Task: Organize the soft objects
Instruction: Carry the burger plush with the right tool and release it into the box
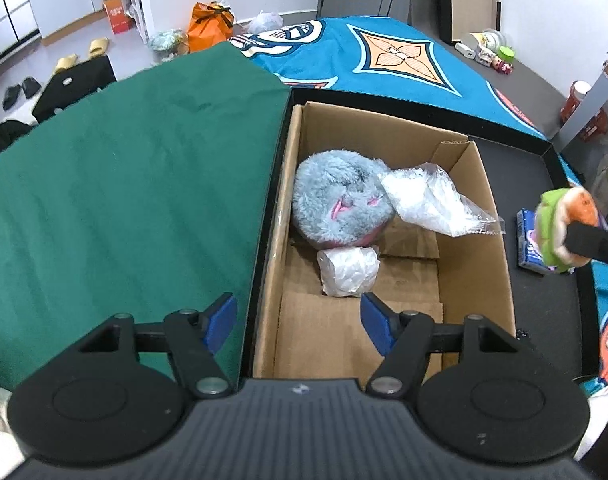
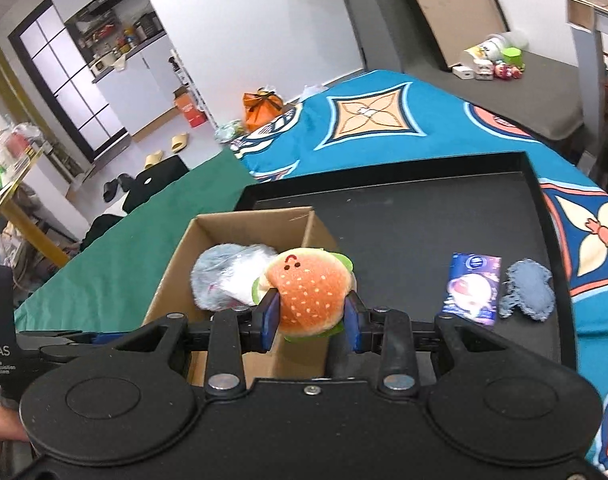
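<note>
A lived-in home: slippers (image 1: 97, 46) and sandals (image 1: 19, 90) lie on the pale floor (image 1: 63, 48), a kitchen shelf (image 2: 115, 46) holds pots, and a patterned blanket (image 2: 368, 116) covers the bed.

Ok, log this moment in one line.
right hand-held gripper: shut on burger toy | left hand-held gripper: open, empty | box: grey plush inside

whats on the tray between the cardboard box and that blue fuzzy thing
In the right wrist view, a small blue printed packet lies on the black tray between the cardboard box and the blue fuzzy piece; otherwise that stretch is bare.
</note>
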Available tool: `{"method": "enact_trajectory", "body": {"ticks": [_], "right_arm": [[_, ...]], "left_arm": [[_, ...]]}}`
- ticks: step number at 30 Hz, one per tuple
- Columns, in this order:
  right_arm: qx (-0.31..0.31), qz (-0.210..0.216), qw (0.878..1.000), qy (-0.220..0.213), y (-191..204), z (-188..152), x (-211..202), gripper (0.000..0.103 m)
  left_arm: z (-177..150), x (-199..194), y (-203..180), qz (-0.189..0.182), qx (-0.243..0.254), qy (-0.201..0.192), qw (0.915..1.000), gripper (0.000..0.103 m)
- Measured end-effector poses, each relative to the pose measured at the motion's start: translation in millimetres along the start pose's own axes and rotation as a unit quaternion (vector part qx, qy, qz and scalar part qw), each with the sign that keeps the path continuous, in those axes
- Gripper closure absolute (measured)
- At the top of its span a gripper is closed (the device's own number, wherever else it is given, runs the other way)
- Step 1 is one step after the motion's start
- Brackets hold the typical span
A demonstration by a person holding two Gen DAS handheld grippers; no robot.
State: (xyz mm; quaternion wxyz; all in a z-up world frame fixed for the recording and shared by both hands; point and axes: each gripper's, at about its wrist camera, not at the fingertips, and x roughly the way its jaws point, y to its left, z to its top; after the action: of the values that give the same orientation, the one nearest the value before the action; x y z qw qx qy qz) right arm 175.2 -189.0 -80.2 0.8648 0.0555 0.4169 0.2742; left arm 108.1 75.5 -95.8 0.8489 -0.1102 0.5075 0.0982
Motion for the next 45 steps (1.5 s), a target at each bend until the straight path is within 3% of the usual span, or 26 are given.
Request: {"method": "enact_trajectory", "body": {"ticks": [2, 16, 20, 27, 34, 45], "right_arm": [[-0.002, 0.001, 1.000, 0.006, 6, -2, 4, 0.070], [-0.045, 0.020, 0.999, 0.022, 62, -13, 21, 0.070], [-0.053, 0.025, 0.998, 0.032, 74, -18, 28, 0.069], [-0.061, 0.030, 0.997, 0.037, 88, -22, 36, 0.069], [-0.050, 0.047, 0.995, 0.068, 91, -26, 44, 0.047], [-0.027, 0.038, 0.997, 0.068, 73, -23, 29, 0.045]], "left_arm": [[-1, 1, 5, -0.006, -0.005, 0.003, 1.0000, 0.040], [-15, 10, 36, -0.053, -0.050, 0.021, 0.9971, 0.081], [-18, 10, 40, -0.057, -0.051, 0.015, 0.9970, 0.087], [-20, 11, 43, -0.069, -0.062, 0.014, 0.9955, 0.088], [-20, 11, 45, -0.072, -0.066, 0.014, 0.9951, 0.088], [-18, 10, 42, -0.056, -0.063, 0.014, 0.9963, 0.088]]}}
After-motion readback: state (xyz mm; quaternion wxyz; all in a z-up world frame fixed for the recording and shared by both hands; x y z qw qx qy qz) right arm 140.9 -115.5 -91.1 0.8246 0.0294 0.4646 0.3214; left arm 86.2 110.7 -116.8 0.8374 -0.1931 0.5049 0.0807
